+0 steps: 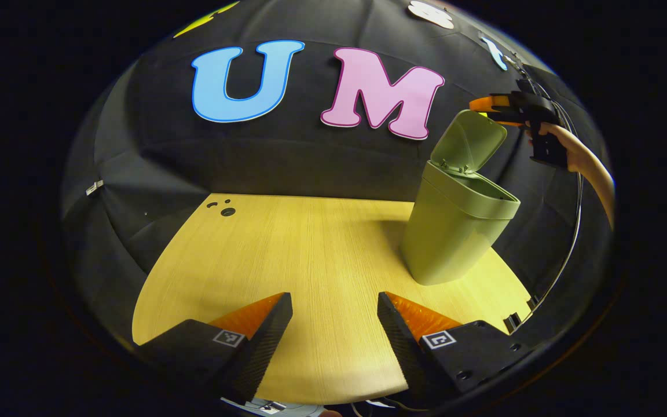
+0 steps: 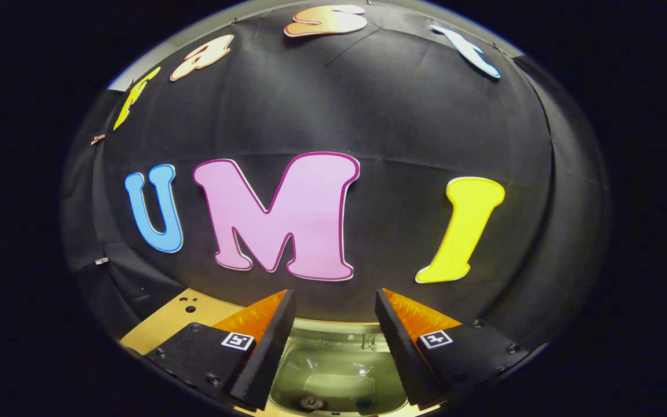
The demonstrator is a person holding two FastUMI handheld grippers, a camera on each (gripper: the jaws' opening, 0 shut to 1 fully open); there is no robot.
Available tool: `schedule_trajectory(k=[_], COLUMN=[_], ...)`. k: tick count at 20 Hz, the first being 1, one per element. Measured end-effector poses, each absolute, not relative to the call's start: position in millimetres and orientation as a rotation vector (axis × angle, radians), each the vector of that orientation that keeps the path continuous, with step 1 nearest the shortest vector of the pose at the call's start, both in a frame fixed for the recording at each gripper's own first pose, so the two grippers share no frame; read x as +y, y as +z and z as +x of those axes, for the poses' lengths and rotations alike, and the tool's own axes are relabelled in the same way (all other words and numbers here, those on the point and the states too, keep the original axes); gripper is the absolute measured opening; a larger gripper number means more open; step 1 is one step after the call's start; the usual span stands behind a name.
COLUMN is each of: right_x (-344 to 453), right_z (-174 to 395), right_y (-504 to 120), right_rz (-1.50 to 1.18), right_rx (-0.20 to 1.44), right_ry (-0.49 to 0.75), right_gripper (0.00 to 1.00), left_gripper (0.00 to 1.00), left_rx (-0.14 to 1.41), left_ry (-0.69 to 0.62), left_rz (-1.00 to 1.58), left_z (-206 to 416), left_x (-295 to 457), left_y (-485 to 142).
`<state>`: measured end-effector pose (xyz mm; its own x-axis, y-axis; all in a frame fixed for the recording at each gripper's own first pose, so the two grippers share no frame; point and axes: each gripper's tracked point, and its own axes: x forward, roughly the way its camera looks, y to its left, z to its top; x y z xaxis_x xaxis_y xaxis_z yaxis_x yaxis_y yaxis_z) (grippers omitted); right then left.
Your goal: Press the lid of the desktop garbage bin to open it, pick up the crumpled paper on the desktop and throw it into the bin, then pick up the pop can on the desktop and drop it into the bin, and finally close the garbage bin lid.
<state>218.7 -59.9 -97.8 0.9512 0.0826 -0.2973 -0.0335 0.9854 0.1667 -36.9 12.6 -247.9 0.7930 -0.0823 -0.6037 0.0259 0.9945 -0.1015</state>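
This is a recording booth, a staged test set rather than a lived-in room. Black cloth [image 2: 403, 116] hangs as a wall on every side, creased and pinned in place. In front of it stands a pale wood table [image 1: 310, 255] with small drilled holes [image 1: 227, 212] near its far corner, and a cable [image 1: 568, 255] trails down at the right edge.

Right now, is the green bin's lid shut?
No, the lid stands tilted up behind the bin, leaving its mouth open.
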Motion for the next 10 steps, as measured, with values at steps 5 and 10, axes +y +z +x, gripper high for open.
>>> schedule_trajectory(k=[5,10], right_x=[-49.7,-38.9], right_z=[178.1,151.5], right_y=[-128.9,-169.1], right_rz=[0.145,0.143], right_rx=[0.36,0.434], right_ry=[0.085,0.104], right_gripper=[0.87,0.88], left_gripper=[0.95,0.95], left_rx=[0.64,0.641], left_ry=[-0.076,-0.094], left_rz=[-0.087,-0.078], left_z=[-29.8,-28.9], left_x=[5.1,-2.7], left_y=[-244.5,-244.7])
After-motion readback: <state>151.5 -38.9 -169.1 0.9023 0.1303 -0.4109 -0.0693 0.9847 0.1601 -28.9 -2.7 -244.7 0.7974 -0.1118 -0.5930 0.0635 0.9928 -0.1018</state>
